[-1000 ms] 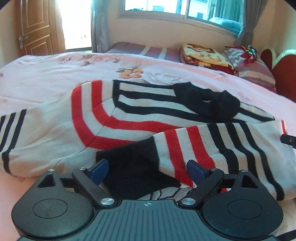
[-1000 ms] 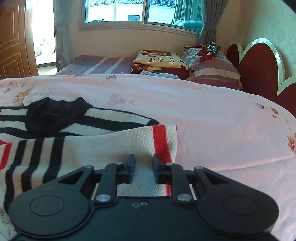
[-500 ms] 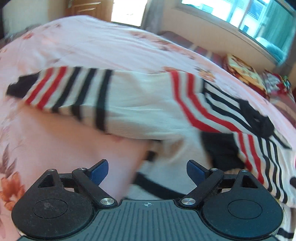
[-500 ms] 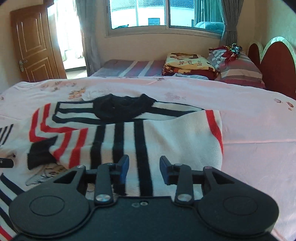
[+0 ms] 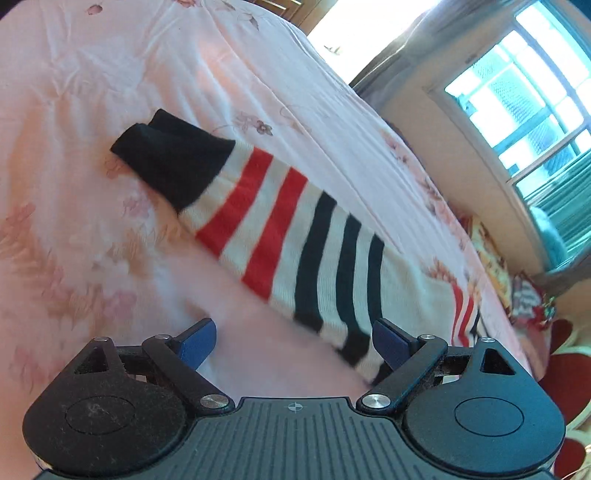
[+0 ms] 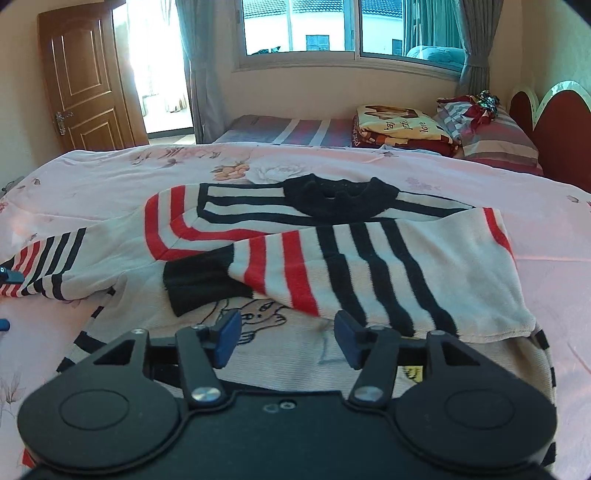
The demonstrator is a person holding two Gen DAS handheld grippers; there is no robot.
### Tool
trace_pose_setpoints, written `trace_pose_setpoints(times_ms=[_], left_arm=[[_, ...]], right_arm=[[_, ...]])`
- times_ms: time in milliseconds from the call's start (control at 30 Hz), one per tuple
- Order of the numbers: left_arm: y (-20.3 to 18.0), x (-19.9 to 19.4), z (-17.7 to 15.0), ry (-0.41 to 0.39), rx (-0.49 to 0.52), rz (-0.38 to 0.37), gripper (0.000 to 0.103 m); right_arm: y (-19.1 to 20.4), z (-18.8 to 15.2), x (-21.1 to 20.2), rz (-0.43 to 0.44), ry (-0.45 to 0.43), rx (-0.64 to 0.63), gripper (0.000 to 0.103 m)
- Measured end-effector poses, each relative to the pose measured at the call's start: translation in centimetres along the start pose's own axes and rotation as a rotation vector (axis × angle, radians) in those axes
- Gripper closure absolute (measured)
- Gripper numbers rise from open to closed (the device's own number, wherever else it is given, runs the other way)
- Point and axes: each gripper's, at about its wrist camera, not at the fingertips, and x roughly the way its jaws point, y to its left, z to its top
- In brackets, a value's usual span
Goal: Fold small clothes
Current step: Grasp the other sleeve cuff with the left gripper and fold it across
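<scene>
In our left wrist view, we have swung across to the outstretched sleeve point(image 5: 280, 229) of the cream knit sweater with red and black stripes; our left gripper point(image 5: 293, 341) hovers wide open over it, empty. In our right wrist view, our right gripper point(image 6: 288, 338) has just been opening with nothing between its jaws, leaving the other sleeve point(image 6: 332, 269) folded across the sweater's body point(image 6: 303, 354) on the pink floral bedsheet point(image 6: 554, 236), so this sleeve looks next.

Bed: a pink floral bedspread point(image 6: 369, 162) fills the lower half of the right wrist view, creased in places.
Door: a brown panelled wooden door point(image 6: 83, 85) at ten o'clock, with a metal handle.
Doorway: bright daylight point(image 6: 151, 62) pours in just right of the door.
Window: a wide sliding window point(image 6: 332, 27) at twelve o'clock, grey curtains point(image 6: 190, 66) on either side (rooftops outside).
Headboard: red, scalloped point(image 6: 554, 122), at two o'clock.
Bedding: folded blankets point(image 6: 400, 125) and a striped pillow point(image 6: 495, 136) beside it.
Wall: cream.
</scene>
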Motion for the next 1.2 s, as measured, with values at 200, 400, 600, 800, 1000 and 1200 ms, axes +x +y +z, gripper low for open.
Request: trace_pose_setpoints(times_ms=[200, 400, 600, 800, 1000, 1200], left_arm=[[1.3, 2.4, 2.7, -0.051, -0.117, -0.075, 0.013], [0.5, 5.6, 3.9, -0.052, -0.166, -0.098, 0.083], [-2.1, 6.8, 4.0, -0.059, -0.093, -0.098, 0.092], [-11.7, 3.4, 3.4, -0.099, 0.222, -0.258, 0.092], [-23.7, 2.5, -4.0, 0.05, 0.539, -0.47, 0.092], [-31.4, 5.5, -16.4, 0.298, 0.816, -0.438, 0.092]], right_arm=[[3.4, 0.8, 1.7, -0.019, -0.007, -0.004, 0.048], [4.3, 1.7, 3.9, -0.089, -0.011, -0.016, 0.049], [3.3, 2.8, 6.0, -0.154, -0.012, 0.012, 0.054], [2.9, 1.6, 8.4, -0.151, 0.065, -0.035, 0.053], [-1.4, 2.0, 3.7, -0.086, -0.021, 0.141, 0.054], [-7.5, -0.2, 0.5, -0.138, -0.008, 0.218, 0.052]])
